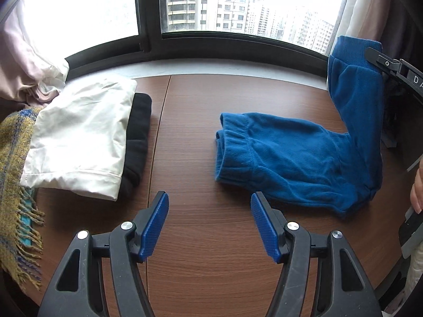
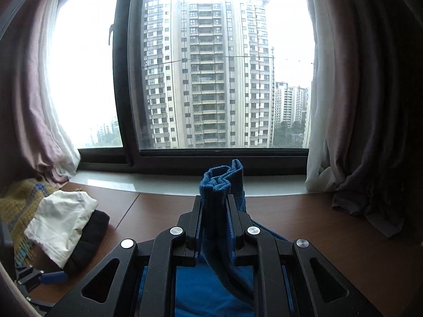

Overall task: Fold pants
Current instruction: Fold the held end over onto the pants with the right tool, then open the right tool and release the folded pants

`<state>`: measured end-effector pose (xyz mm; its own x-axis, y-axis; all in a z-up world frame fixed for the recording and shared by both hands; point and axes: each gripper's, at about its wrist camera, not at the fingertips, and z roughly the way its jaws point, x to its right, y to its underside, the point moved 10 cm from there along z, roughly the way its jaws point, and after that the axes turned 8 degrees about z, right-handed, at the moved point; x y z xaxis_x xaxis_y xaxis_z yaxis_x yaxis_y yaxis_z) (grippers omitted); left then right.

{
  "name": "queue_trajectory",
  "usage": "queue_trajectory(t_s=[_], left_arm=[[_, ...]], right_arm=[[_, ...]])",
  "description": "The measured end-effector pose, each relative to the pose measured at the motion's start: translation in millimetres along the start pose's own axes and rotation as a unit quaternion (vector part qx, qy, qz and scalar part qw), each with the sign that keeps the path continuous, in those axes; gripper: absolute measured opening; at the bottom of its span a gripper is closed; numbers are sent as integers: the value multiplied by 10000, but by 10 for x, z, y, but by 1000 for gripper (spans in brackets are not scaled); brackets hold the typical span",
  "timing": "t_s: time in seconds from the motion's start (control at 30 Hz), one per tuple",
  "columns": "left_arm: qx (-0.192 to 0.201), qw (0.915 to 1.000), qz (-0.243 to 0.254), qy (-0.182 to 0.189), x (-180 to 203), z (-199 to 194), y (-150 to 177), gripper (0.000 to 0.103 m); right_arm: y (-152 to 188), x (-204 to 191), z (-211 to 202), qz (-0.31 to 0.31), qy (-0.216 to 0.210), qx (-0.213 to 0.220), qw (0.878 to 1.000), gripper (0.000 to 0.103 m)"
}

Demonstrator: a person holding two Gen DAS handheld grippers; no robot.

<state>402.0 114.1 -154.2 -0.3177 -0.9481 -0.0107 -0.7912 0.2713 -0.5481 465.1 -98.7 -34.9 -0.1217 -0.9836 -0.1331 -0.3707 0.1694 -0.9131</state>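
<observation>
A: Item, blue pants (image 1: 290, 155): where are they lying?
B: Waistband lying on the counter (image 1: 211, 237) right of centre; cuffs are being lifted, clamped in the right gripper (image 2: 214, 227)

A: Left gripper (image 1: 210, 227)?
B: Hovering apart, empty. Next: carrying cuffs over onto the waistband, squarely

The left gripper (image 1: 209, 202) points down at the desk (image 1: 211, 237), near its front edge, and its two blue pads (image 1: 154, 227) stand wide apart with nothing between them. The right gripper (image 2: 214, 211) is lifted near the desk's right side and points almost level, with its jaws squeezed tight on the cuff of the blue pants (image 2: 216, 185). Part of a hand (image 1: 417, 187) shows at the right edge of the left wrist view.
</observation>
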Motion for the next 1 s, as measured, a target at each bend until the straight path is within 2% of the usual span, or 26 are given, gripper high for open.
queue_trajectory(t_s=[0.2, 0.37, 0.57, 0.7, 0.77, 0.83, 0.9, 1.0], left_arm=[[-55, 10000, -56, -61, -275, 69, 73, 64], [-151, 9998, -34, -134, -413, 144, 82, 64], [-282, 9990, 67, -344, -456, 171, 92, 64], [-261, 9990, -16, -372, -433, 95, 86, 64], [-250, 9989, -39, -401, -403, 57, 79, 64], [-248, 9986, -75, -457, -377, 17, 77, 64], [-213, 9985, -141, -492, -346, -38, 76, 64], [-144, 9982, -231, -529, -281, -108, 61, 65]], right_arm=[[402, -578, 244, -464, -313, -415, 9976, 17], [844, -897, 453, -811, -572, -854, 9914, 17], [1346, -1047, 663, -1049, -729, -1354, 9825, 17], [1461, -1097, 683, -1074, -803, -1416, 9808, 18], [1488, -1146, 672, -1121, -921, -1457, 9786, 21], [1476, -1166, 594, -1138, -1075, -1460, 9768, 38], [1423, -1155, 471, -1062, -1207, -1363, 9775, 50], [1322, -1108, 268, -998, -1311, -1164, 9794, 51]])
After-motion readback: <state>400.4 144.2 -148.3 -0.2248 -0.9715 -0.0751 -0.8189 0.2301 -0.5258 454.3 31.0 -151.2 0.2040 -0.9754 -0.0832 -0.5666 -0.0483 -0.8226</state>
